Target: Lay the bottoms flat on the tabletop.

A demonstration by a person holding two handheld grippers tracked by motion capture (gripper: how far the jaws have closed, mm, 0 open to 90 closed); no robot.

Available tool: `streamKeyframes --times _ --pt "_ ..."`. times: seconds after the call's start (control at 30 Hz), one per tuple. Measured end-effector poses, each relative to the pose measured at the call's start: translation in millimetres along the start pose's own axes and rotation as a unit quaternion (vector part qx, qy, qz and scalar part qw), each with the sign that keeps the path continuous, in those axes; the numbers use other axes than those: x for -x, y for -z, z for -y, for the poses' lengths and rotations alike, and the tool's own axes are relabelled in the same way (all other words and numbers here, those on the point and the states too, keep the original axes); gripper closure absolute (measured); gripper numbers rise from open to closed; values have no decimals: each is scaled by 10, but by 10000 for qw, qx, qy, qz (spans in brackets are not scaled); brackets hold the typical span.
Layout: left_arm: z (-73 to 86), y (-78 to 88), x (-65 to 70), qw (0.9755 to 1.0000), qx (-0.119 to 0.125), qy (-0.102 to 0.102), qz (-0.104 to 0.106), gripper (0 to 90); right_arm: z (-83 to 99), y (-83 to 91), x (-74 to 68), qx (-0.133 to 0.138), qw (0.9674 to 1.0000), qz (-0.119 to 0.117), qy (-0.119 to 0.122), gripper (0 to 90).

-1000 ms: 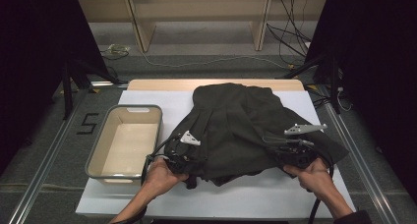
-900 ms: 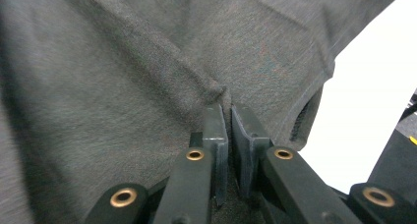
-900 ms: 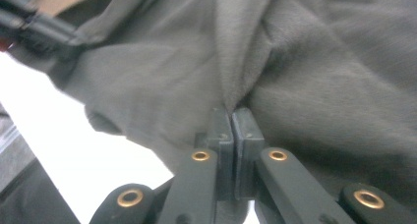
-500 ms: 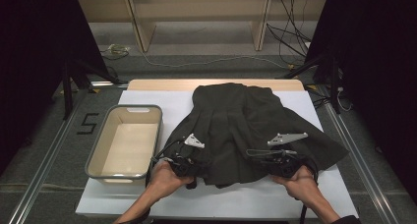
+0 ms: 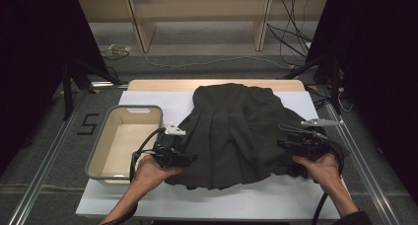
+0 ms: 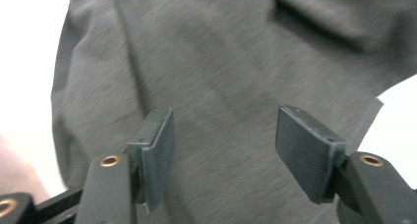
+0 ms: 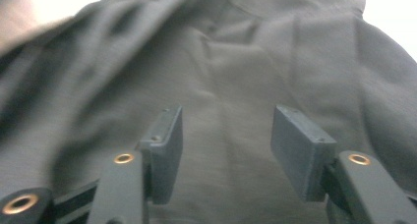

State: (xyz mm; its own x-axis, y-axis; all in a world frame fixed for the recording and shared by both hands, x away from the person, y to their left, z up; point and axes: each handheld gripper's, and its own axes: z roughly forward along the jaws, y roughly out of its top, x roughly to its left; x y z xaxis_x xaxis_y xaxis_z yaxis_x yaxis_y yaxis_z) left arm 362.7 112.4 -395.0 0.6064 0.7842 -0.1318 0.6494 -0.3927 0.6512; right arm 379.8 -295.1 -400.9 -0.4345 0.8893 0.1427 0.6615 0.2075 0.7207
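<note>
A dark grey pleated skirt (image 5: 236, 131) lies spread on the white table top (image 5: 148, 200), waist at the far side and hem toward me. My left gripper (image 5: 191, 160) sits at the skirt's near left edge. In the left gripper view it (image 6: 223, 150) stands open over the cloth (image 6: 221, 62), pads apart and pressing nothing. My right gripper (image 5: 280, 144) is at the skirt's right side. It (image 7: 226, 150) too stands open, with the skirt (image 7: 236, 62) behind the gap. Both pairs of jaws have just been opening.
A beige bin (image 5: 125, 109) stands on the table left of the skirt, close to my left hand. Wooden shelving (image 5: 197, 18) and loose cables (image 5: 291, 42) lie beyond the table's far edge. Black stands (image 5: 69, 82) flank the table.
Both grippers have opened and let go of the skirt's hem. The right gripper swung inward, then back out to the right. The skirt has settled flatter on the table.
</note>
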Motion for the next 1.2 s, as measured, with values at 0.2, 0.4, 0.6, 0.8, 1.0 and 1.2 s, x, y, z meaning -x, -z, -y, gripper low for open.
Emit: streamKeyframes --times 0.2,0.4,0.6,0.8,1.0,1.2 --pt "76 -29 -70 9994 -176 214 -203 355 55 -132 -56 -363 9991 -66 191 603" --pt "152 -81 -66 9987 -358 189 -320 337 133 -230 -160 -957 9946 -280 284 825" --pt "217 -168 -33 9977 -529 179 -397 334 204 -241 -299 -1205 9908 -467 403 900" --pt "232 -209 -10 9975 -570 151 -381 333 228 -248 -546 -1257 9876 -518 782 900" --pt "245 -225 -9 9970 -641 162 -402 342 139 -94 -290 -560 9968 -336 457 720" --pt "274 -203 281 9961 -771 -235 -348 355 177 -92 -85 -599 9976 -274 196 543"
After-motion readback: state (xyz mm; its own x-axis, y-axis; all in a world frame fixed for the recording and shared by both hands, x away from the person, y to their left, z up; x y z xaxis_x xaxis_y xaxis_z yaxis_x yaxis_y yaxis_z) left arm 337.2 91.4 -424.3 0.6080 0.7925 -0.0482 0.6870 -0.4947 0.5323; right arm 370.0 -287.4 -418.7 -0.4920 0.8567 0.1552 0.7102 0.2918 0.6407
